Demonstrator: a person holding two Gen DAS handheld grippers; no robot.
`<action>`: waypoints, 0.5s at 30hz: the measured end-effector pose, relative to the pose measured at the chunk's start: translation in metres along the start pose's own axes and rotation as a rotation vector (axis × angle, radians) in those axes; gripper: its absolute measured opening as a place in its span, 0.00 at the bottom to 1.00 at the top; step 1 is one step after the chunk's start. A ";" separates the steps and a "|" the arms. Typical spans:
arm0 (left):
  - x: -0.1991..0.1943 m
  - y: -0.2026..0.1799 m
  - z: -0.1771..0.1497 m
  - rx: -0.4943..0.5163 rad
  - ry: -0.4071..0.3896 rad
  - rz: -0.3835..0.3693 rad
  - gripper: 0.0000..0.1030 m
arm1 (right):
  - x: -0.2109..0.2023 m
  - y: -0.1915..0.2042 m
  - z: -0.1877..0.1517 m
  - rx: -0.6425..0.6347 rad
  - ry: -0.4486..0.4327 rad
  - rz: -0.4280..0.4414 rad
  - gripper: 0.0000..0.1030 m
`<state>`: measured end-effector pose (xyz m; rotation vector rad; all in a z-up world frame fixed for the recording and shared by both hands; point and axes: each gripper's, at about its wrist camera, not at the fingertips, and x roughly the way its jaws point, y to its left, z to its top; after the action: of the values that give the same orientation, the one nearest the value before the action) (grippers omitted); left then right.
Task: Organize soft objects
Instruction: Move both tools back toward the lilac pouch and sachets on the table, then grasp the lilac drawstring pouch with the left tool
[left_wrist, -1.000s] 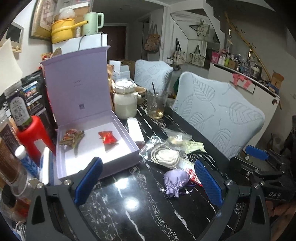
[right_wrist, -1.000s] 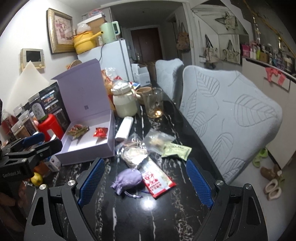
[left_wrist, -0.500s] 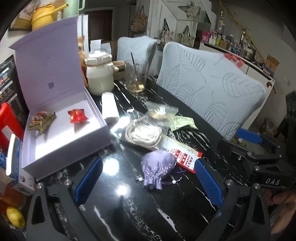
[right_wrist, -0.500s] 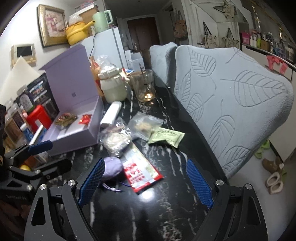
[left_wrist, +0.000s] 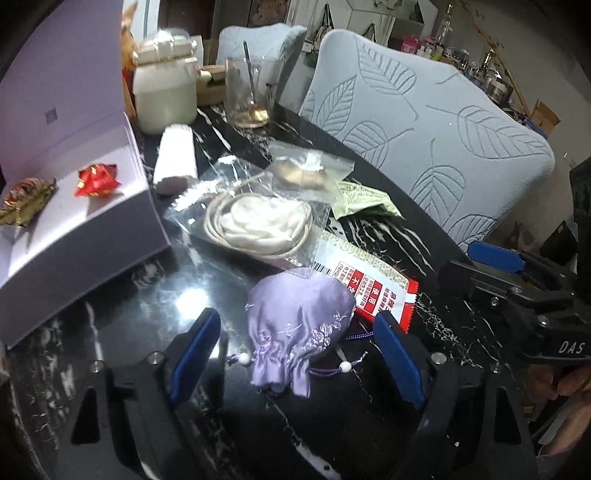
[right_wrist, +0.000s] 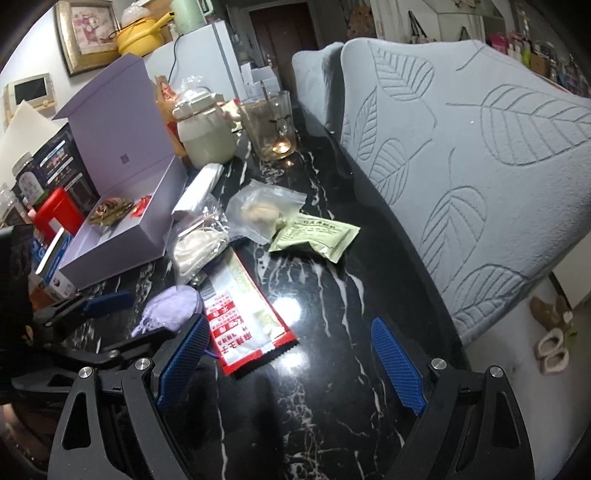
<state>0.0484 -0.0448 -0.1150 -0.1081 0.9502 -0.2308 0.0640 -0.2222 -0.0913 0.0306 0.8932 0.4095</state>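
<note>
Since the earlier frame both grippers have dropped toward the black marble table (left_wrist: 122, 325), and the left gripper (left_wrist: 295, 354) now straddles the lilac drawstring pouch (left_wrist: 295, 317), its jaws closing but not yet touching the fabric. Risk, as judged: the pads could trap the red-and-white sachet (left_wrist: 365, 284) under the pouch's far-right edge, or pinch only the beaded cords. The right gripper (right_wrist: 291, 358) hangs wide open, empty, near the sachet.
</note>
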 end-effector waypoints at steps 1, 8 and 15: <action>0.003 0.000 0.000 -0.001 0.004 -0.004 0.82 | 0.002 0.000 0.001 -0.002 0.005 0.005 0.88; 0.013 0.002 0.001 0.002 0.004 -0.023 0.62 | 0.021 -0.005 0.011 -0.005 0.034 0.007 0.88; 0.010 0.009 0.002 -0.026 -0.010 -0.032 0.48 | 0.040 -0.009 0.027 -0.028 0.044 -0.029 0.88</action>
<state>0.0566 -0.0385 -0.1231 -0.1486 0.9422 -0.2468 0.1095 -0.2124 -0.1056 -0.0170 0.9301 0.3971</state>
